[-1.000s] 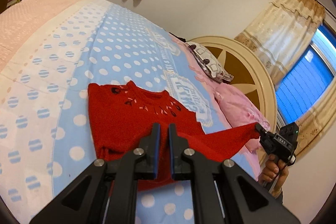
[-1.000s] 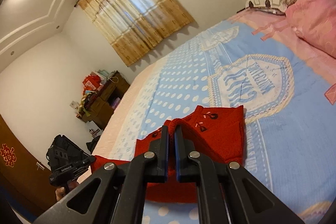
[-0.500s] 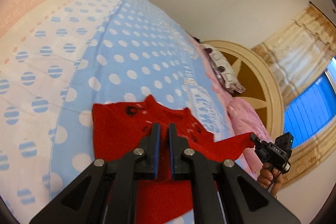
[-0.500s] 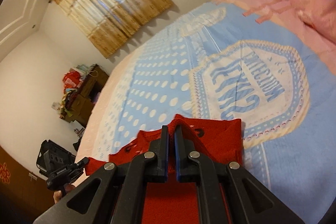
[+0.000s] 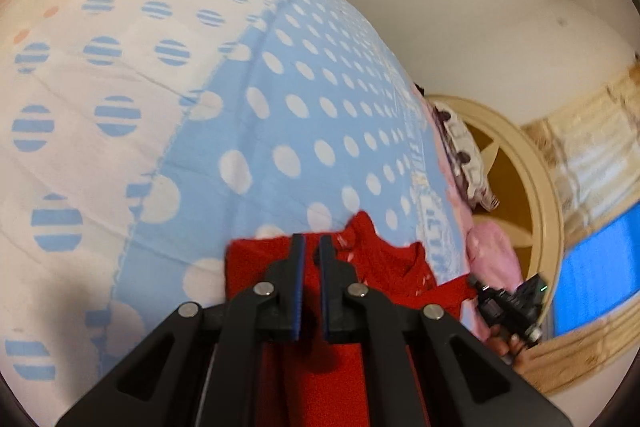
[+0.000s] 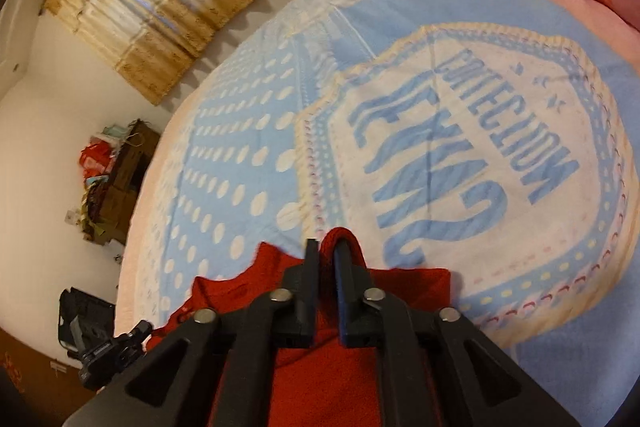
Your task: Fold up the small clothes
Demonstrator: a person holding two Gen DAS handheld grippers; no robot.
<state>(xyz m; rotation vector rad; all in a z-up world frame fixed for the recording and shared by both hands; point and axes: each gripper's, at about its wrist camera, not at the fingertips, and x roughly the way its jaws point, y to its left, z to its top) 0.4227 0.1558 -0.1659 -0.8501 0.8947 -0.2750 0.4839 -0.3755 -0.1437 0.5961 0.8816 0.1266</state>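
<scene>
A small red knit sweater (image 5: 384, 263) lies on the bed, its hem lifted. My left gripper (image 5: 311, 247) is shut on the sweater's lower edge and holds it over the garment. My right gripper (image 6: 327, 251) is shut on the sweater (image 6: 332, 379) at the other lower corner. The red cloth stretches between the two grippers. The right gripper also shows in the left wrist view (image 5: 508, 303), and the left gripper shows in the right wrist view (image 6: 112, 351). The sweater's collar lies ahead of both grippers.
The bed has a blue blanket with white dots (image 5: 304, 131) and a large printed emblem (image 6: 480, 155). Pink pillows (image 5: 492, 251) and a round cream headboard (image 5: 536, 195) stand at the bed's head. A cluttered wooden cabinet (image 6: 120, 183) stands by the wall.
Both grippers have carried the sweater's lower edge forward towards the collar. The views have tilted down towards the bed and less of the sweater shows ahead of the fingers.
</scene>
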